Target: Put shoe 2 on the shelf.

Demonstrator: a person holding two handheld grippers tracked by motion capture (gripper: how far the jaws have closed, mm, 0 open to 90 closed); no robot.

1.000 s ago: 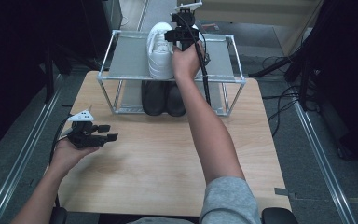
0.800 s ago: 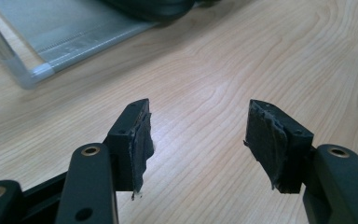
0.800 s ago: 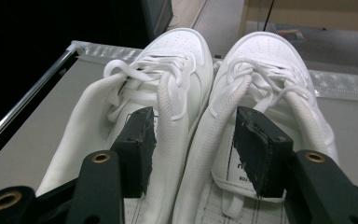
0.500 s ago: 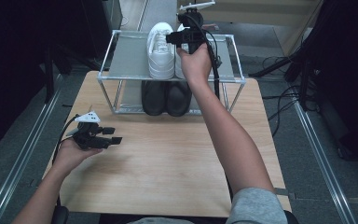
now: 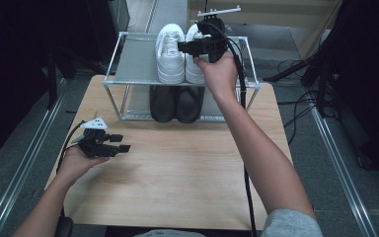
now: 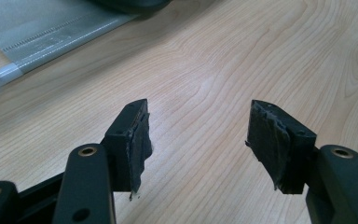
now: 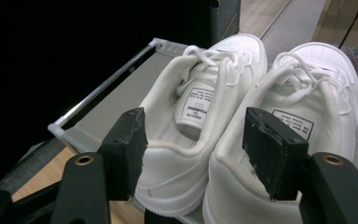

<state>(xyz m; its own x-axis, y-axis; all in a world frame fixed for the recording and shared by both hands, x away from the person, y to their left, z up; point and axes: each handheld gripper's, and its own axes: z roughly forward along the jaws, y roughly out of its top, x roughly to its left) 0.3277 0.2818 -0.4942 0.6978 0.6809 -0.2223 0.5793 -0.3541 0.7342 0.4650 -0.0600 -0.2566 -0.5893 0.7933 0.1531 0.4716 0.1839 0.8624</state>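
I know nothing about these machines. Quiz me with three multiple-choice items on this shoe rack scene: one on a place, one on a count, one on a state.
1. Where do the white sneakers stand?
A. top shelf of the rack
B. bottom shelf
C. bare table

2. How many shoes does the rack hold?
A. two
B. three
C. four

3. How stand the left tongs?
A. shut on a shoe
B. open, holding nothing
C. shut on a cable

Answers:
1 A, they sit on the grey top shelf.
2 C, two white sneakers above, two black shoes below.
3 B, bare table shows between the jaws.
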